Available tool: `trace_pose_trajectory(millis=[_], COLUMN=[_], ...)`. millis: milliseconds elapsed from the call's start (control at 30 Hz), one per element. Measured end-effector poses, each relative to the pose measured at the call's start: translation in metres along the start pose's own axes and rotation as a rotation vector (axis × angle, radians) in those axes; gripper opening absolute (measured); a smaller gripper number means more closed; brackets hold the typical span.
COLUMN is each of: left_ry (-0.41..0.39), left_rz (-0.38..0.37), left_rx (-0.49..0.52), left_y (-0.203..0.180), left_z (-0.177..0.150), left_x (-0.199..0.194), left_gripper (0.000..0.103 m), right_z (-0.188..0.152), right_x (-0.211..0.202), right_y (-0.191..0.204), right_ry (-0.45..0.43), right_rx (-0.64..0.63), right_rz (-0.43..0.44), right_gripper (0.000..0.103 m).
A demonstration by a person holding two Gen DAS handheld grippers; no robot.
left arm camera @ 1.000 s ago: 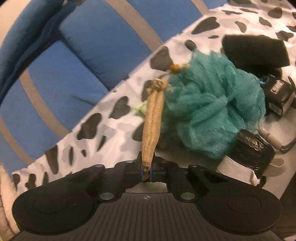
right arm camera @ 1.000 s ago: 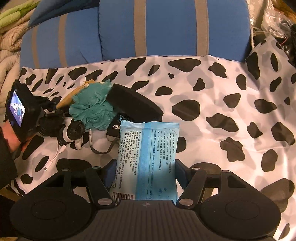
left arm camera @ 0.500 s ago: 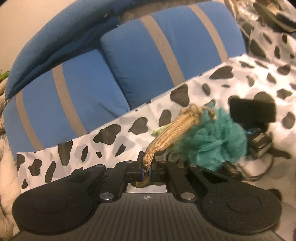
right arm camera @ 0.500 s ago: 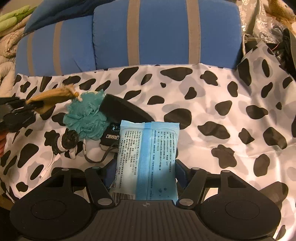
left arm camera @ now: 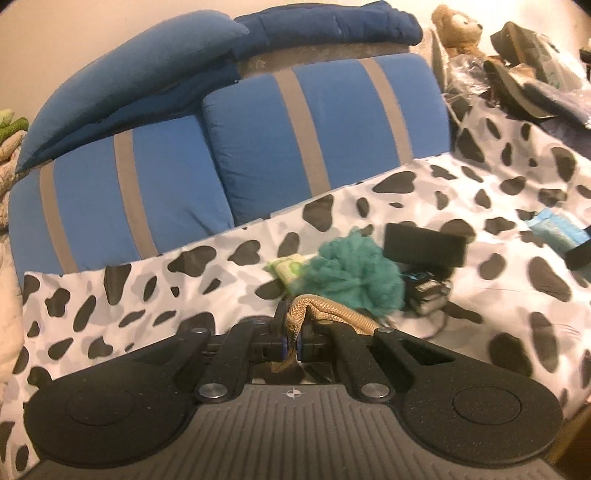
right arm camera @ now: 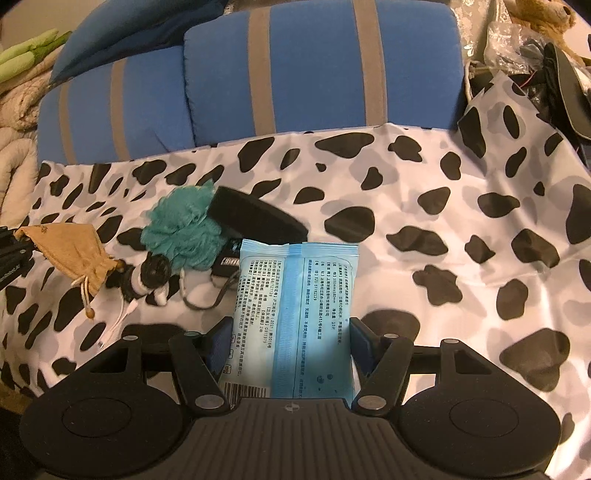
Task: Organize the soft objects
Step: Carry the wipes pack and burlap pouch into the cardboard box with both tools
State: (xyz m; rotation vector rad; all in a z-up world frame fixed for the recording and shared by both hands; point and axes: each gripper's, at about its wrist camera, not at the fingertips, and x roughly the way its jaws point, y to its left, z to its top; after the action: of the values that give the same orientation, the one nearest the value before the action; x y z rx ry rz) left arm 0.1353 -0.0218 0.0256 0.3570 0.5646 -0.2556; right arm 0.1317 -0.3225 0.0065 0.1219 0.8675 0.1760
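Note:
My left gripper is shut on a tan drawstring pouch, which droops over its right finger. In the right wrist view the same pouch hangs in the air at the far left, above the cow-print sheet. My right gripper is shut on a light blue wet-wipe pack that stands between its pads. A teal bath pouf lies on the sheet beside a black sponge block. A green-white small packet lies just left of the pouf.
Blue cushions with grey stripes back the sheet. A black-and-white tape roll, a small black box and cables lie by the pouf. A teddy bear and clutter sit at the far right. Beige bedding lies left.
The left gripper has lifted the tan pouch up and away from the pouf, and its view has pulled back. The pouch now hangs free. The right gripper still holds the wipe pack, shifted slightly.

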Motion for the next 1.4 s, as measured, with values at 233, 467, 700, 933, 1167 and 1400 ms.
trace_pose_trajectory(millis=[233, 467, 700, 933, 1167, 1400], left_ry=[0.001, 0.023, 0.050, 0.116, 0.222, 0.308], left_rz=[-0.048, -0.089, -0.118, -0.161, -0.201, -0.210], left_rx=[-0.046, -0.072, -0.083, -0.101, -0.129, -0.111], left_y=[-0.010, -0.026, -0.046, -0.067, -0.075, -0.082], left_z=[-0.018, -0.037, -0.056, -0.072, -0.082, -0.089], left_x=[-0.039, -0.076, -0.107, -0.128, -0.127, -0.120], left_gripper=[0.005, 0.005, 0.005, 0.005, 0.005, 0.005], right_z=[-0.019, -0.040, -0.067, -0.092, -0.115, -0.136], right_x=[-0.023, -0.045, -0.066, -0.078, -0.081, -0.076], right_y=[0.005, 0.007, 0.017, 0.039, 0.064, 0.087], right_ry=[0.000, 0.017, 0.039, 0.088, 0.167, 0.261], right_rx=[-0.010, 0.007, 0.028, -0.009, -0.059, -0.123], right_rz=[0.033, 0.059, 0.091, 0.123, 0.138, 0.138], right_gripper=[0.068, 0.068, 0.068, 0.068, 0.068, 0.068])
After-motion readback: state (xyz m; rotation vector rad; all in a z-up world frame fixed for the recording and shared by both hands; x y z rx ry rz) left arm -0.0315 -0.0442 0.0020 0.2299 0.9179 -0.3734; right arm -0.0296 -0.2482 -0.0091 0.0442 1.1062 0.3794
